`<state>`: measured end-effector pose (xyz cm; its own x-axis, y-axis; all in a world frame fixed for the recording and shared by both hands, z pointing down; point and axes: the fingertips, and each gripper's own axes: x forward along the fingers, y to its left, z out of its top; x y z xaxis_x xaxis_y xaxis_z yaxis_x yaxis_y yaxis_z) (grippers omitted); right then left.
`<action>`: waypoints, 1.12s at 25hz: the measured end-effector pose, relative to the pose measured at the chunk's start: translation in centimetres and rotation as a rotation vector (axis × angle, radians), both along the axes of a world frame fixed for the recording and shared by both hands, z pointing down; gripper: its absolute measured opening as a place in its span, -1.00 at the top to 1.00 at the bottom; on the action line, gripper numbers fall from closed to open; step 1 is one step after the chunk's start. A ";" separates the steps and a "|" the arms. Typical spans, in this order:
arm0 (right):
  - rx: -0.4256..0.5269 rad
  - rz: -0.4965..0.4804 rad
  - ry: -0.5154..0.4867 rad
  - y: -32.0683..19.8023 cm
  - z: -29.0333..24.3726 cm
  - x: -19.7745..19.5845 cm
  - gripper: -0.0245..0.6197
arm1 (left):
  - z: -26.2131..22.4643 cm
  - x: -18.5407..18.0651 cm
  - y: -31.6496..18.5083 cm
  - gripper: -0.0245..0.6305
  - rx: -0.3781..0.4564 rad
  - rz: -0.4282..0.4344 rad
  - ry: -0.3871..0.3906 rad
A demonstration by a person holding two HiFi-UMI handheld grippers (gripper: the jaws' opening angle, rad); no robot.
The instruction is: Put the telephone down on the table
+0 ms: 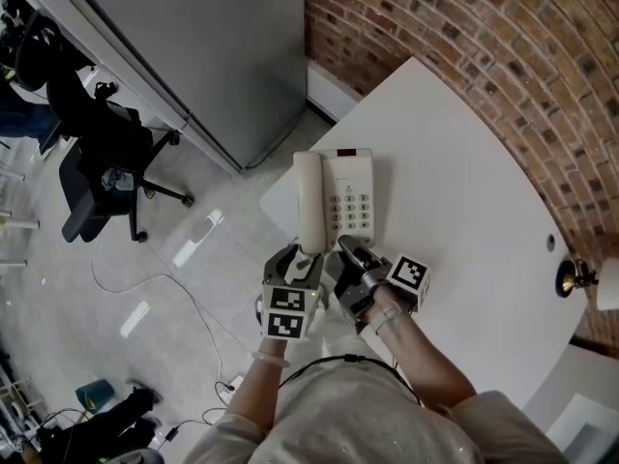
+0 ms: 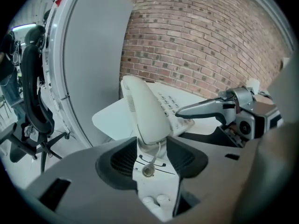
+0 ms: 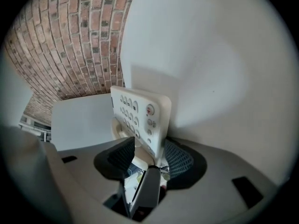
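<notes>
telephone [image 1: 350,196] lying on the white worktop [image 1: 464,230], near its front edge, both tongs at its near end.

my left tongs [image 1: 302,259] are clenched on the near tip of the handset [image 1: 309,201], pads seemingly touching both its sides, which i judge keeps the handset seated in its cradle while the set settles. my right tongs [image 1: 353,252] stand released, spread wide around the near edge of the keypad body without pressing it. i judge this to be the letting-go step, since the worktop appears to carry the weight.

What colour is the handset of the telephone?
The handset is plain off-white, without any pattern. The left gripper view shows it best.
</notes>
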<state>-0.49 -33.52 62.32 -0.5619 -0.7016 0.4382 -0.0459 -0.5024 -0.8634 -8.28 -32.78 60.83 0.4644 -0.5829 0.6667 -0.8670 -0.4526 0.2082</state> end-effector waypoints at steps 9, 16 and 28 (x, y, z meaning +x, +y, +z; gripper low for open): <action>0.016 0.005 -0.007 0.9 0.1 0.2 0.37 | -0.2 -0.4 0.1 0.31 0.022 -0.005 -0.017; 0.073 -0.057 0.043 1.3 -1.5 0.1 0.38 | -0.6 -0.4 0.9 0.17 0.024 0.007 0.014; 0.348 -0.273 0.388 1.2 -4.3 2.0 0.90 | -3.3 -2.7 1.0 0.47 0.122 -0.096 0.028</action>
<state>1.55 -32.32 58.02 -0.5867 -0.6937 0.4178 -0.4794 -0.1182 -0.8696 -11.00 -31.74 57.54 0.4199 -0.7015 0.5758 -0.9023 -0.3911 0.1815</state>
